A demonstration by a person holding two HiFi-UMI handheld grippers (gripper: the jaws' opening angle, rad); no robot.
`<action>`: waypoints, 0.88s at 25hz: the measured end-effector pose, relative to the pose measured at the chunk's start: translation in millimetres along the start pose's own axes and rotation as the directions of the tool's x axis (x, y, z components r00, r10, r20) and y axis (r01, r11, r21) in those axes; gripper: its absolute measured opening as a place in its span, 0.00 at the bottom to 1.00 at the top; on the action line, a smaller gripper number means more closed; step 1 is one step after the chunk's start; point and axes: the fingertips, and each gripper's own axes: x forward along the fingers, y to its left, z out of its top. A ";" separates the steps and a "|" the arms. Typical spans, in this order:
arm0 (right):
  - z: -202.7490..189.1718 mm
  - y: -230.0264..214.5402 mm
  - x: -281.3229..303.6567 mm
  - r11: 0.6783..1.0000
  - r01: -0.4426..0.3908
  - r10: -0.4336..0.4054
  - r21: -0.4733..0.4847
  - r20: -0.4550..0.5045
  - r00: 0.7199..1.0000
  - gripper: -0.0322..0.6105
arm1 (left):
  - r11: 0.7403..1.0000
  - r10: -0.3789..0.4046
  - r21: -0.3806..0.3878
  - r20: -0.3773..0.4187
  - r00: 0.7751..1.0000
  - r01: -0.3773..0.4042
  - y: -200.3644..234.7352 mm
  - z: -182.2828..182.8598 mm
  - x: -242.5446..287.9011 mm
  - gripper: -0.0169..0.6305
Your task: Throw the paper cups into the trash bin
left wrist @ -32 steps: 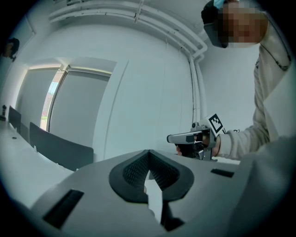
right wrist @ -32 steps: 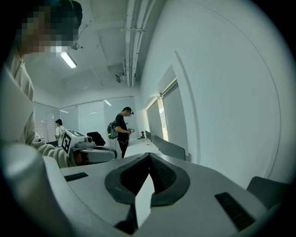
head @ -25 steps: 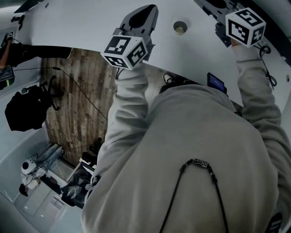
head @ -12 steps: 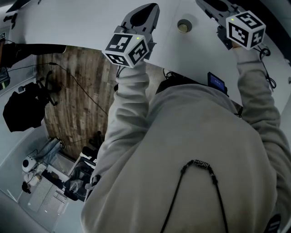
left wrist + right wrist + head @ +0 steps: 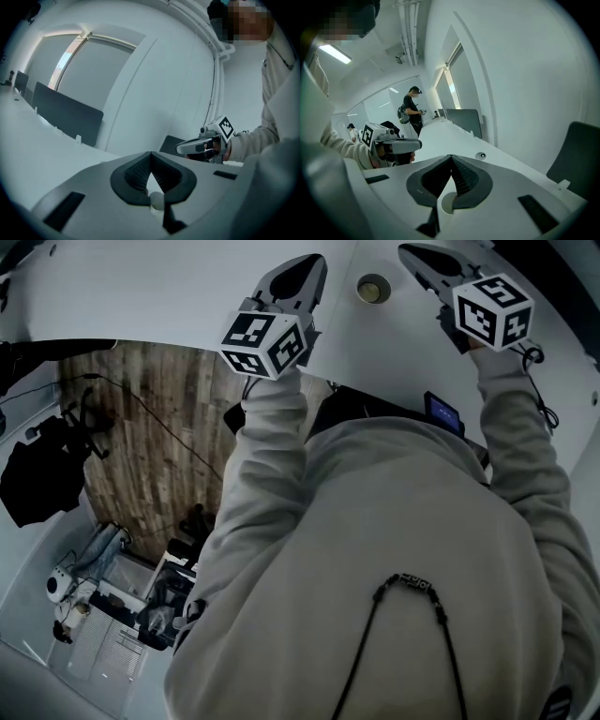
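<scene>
In the head view a paper cup [image 5: 373,289] stands upright on the white table [image 5: 169,287], between my two grippers. My left gripper [image 5: 312,259] is held over the table to the cup's left, and my right gripper [image 5: 405,251] to its right. Both have their jaws shut with nothing between them. In the left gripper view the left gripper [image 5: 150,153] has its pads touching, and a white cup [image 5: 157,201] shows through the gap beneath them. The right gripper [image 5: 451,157] looks the same, with a cup rim [image 5: 447,202] below it. No trash bin is in view.
Dark divider panels [image 5: 65,117] stand along the table's far side, with a dark chair back [image 5: 576,154] near the right gripper. A small round fitting [image 5: 482,155] sits in the tabletop. A person [image 5: 412,110] stands far down the table. A black device [image 5: 442,411] lies near my chest.
Both grippers have sunk toward the table. In the head view the right gripper has shifted left and more of its jaws show. Both stay shut.
</scene>
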 end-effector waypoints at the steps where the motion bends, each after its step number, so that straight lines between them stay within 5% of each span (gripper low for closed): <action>1: -3.9 -2.4 1.9 1.000 0.000 0.000 0.007 -0.015 1.000 0.08 | 1.000 -0.002 -0.001 -0.013 1.000 0.002 1.4 -4.8 3.9 0.03; 6: -20.4 -19.4 34.6 1.000 0.009 -0.007 0.026 -0.089 0.996 0.08 | 0.997 -0.003 -0.075 -0.056 0.998 -0.001 33.2 -32.9 24.3 0.03; 11: -80.4 -30.1 50.2 0.998 0.026 -0.016 0.064 -0.161 0.987 0.08 | 0.994 0.005 -0.106 -0.088 0.996 -0.015 34.3 -84.0 29.7 0.03; 12: -92.4 -30.9 54.5 0.997 0.033 -0.019 0.076 -0.176 0.984 0.23 | 0.994 0.004 -0.110 -0.094 0.996 -0.015 34.3 -93.5 28.7 0.03; 14: -107.9 -33.1 60.6 0.993 0.062 -0.040 0.105 -0.198 0.979 0.36 | 0.992 0.006 -0.124 -0.105 0.994 -0.019 35.8 -104.6 23.4 0.03; 22: -145.8 -41.2 70.8 0.981 0.095 -0.050 0.171 -0.250 0.967 0.39 | 0.975 0.031 -0.216 -0.122 0.992 -0.057 48.9 -140.6 8.4 0.03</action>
